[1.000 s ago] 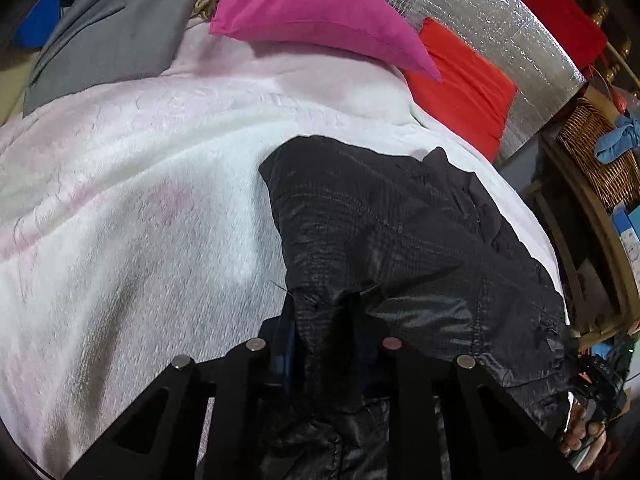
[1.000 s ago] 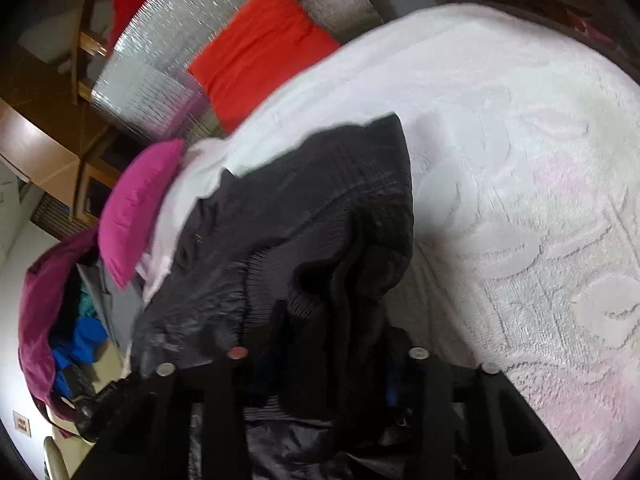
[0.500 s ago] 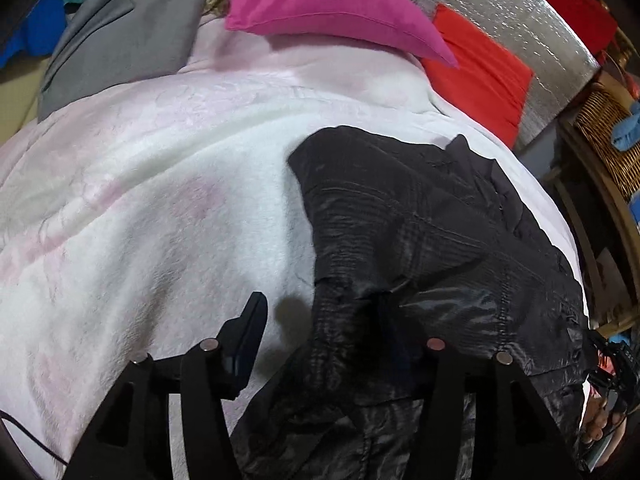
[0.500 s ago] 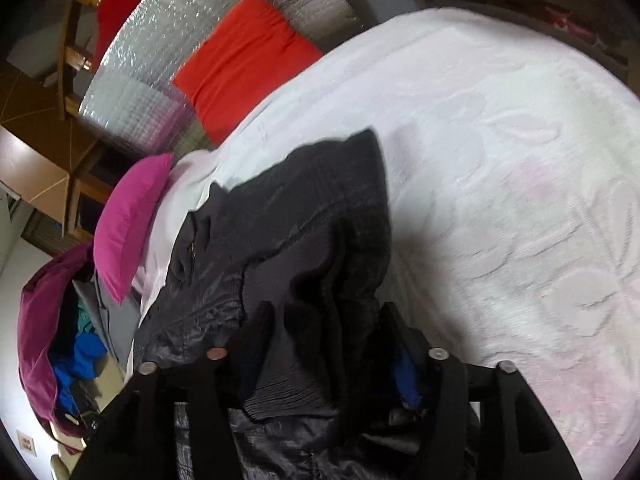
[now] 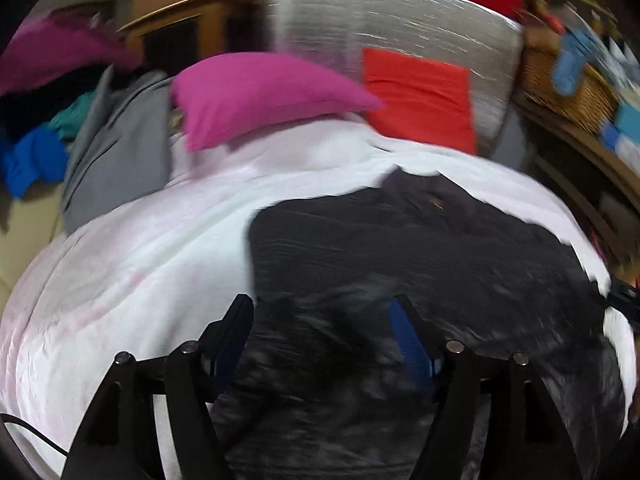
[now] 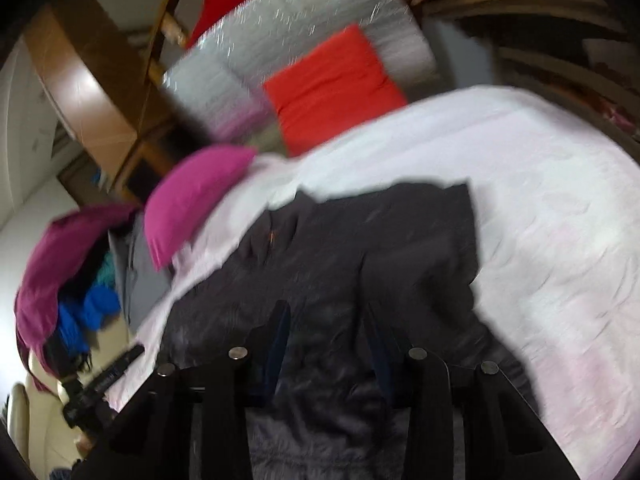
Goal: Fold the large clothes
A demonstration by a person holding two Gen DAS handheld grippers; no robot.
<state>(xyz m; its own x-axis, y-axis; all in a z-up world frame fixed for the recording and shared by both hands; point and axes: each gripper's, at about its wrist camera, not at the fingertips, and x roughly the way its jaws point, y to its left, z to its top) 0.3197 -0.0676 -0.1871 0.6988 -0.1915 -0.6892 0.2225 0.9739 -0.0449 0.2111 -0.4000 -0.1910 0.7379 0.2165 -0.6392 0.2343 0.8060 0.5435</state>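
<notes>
A dark quilted jacket (image 5: 420, 248) lies spread on a white blanket (image 5: 140, 264) that covers the bed, its far edge toward the pillows and its near part bunched under both cameras; both views are smeared by motion, so fine detail of the fabric cannot be made out. The left gripper (image 5: 322, 312) hangs over the jacket's near left part with its fingers (image 5: 236, 324) set wide apart, nothing pinched between them; the left finger lies over the jacket's edge where it meets the blanket. The right gripper (image 6: 324, 320) is likewise spread, its fingers (image 6: 280, 328) parted above the dark cloth and, as far as the blur allows, gripping none of it. A magenta pillow (image 5: 260, 92) rests at the head of the bed; just beside it a red cushion (image 5: 420, 96) leans on a silver foil panel (image 5: 380, 28); a grey garment (image 5: 120, 160) lies at the blanket's far left corner; a wicker basket (image 5: 568, 92) stands off to the right.
</notes>
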